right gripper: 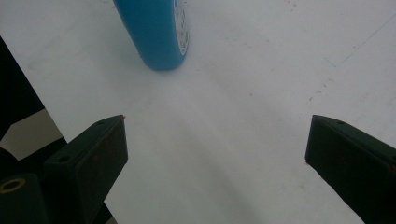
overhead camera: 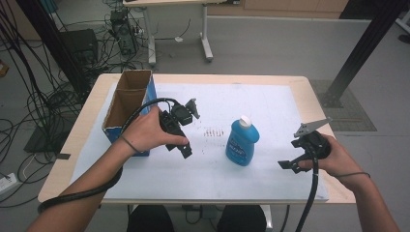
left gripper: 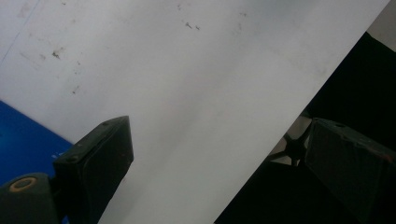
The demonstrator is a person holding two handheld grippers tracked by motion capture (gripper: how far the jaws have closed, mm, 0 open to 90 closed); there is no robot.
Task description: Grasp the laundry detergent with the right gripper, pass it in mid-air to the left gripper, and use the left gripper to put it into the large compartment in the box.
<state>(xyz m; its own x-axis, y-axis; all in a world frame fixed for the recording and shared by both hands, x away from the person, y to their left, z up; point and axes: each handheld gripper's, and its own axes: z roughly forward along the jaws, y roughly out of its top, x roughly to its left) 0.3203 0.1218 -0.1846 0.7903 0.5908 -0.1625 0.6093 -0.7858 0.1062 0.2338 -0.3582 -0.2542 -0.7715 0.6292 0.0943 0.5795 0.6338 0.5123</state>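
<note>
Bottle: we see the blue bottle [overhead camera: 242, 142] with its white cap standing upright on the white sheet [overhead camera: 232, 183], between our two tools and nearer the right one.
Right tool: our right tool [overhead camera: 290, 163] hangs low over the sheet just right of the bottle, jaws pointing toward it and set wide apart, nothing between them.
Right tool's view: the bottle's base [right gripper: 154, 32] stands ahead and to the left of the jaws, apart from both.
Left tool: our left tool [overhead camera: 184, 151] sits left of the bottle, jaws spread, bare sheet between them.
Box: the open cardboard box [overhead camera: 126, 104] with blue sides stands just left of that tool, touching our left hand [overhead camera: 145, 131].
Surface: the sheet covers most of it.
</note>
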